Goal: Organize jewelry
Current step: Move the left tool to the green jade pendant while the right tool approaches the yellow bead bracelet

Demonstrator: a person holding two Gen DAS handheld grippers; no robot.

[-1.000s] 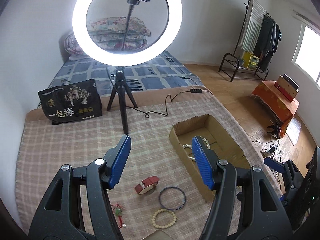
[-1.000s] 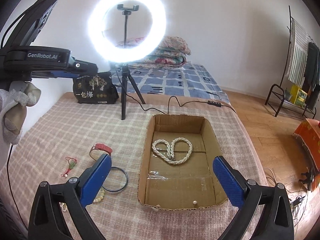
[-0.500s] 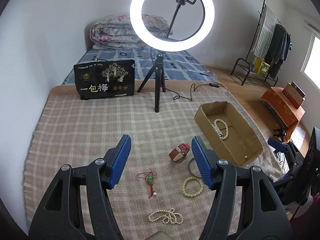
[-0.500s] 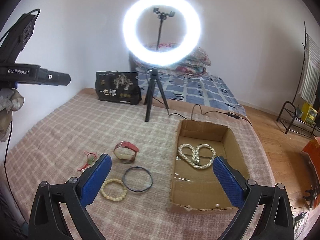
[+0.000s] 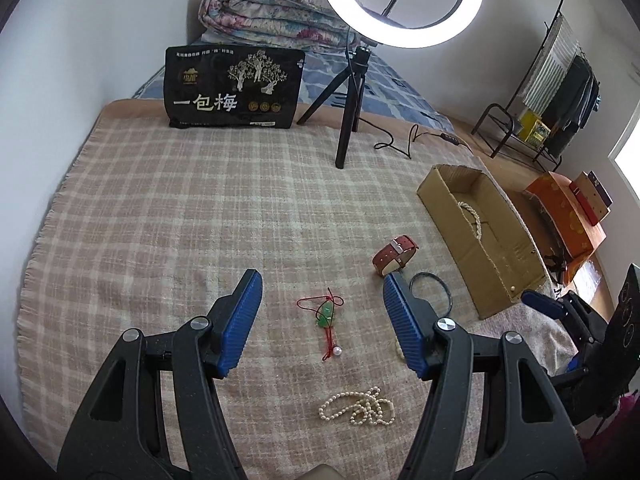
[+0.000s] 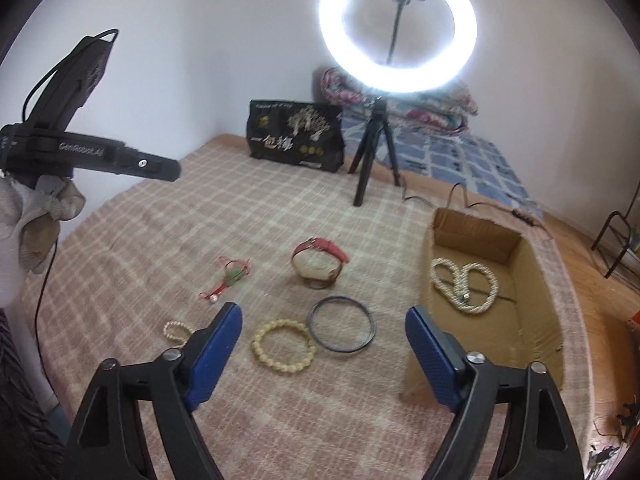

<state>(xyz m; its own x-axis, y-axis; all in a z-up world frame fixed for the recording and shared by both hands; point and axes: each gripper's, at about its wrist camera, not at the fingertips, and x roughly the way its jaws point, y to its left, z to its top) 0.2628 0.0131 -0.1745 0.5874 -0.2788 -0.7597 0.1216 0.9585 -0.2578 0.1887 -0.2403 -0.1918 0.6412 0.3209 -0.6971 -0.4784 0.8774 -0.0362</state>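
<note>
My left gripper [image 5: 322, 324] is open and empty above a red-cord green pendant [image 5: 326, 314], with a small pearl necklace [image 5: 360, 406] nearer me. My right gripper [image 6: 323, 356] is open and empty above a cream bead bracelet [image 6: 283, 346] and a dark bangle [image 6: 342, 329]. A red watch [image 6: 318, 264] lies beyond them; it also shows in the left wrist view [image 5: 395, 255]. The cardboard box [image 6: 536, 344] at the right holds a thick pearl necklace [image 6: 464, 286]. The pendant [image 6: 230, 276] and small pearls [image 6: 176, 330] lie left of my right gripper.
A ring light on a tripod [image 5: 352, 120] stands at the back of the checked blanket [image 5: 180, 220], its cable trailing right. A black bag [image 5: 234, 88] stands at the back left. The left gripper's body [image 6: 88, 156] hangs at the left in the right wrist view.
Both grippers have swung left, away from the box, and now face the loose jewelry on the blanket. Both stay open and empty.
</note>
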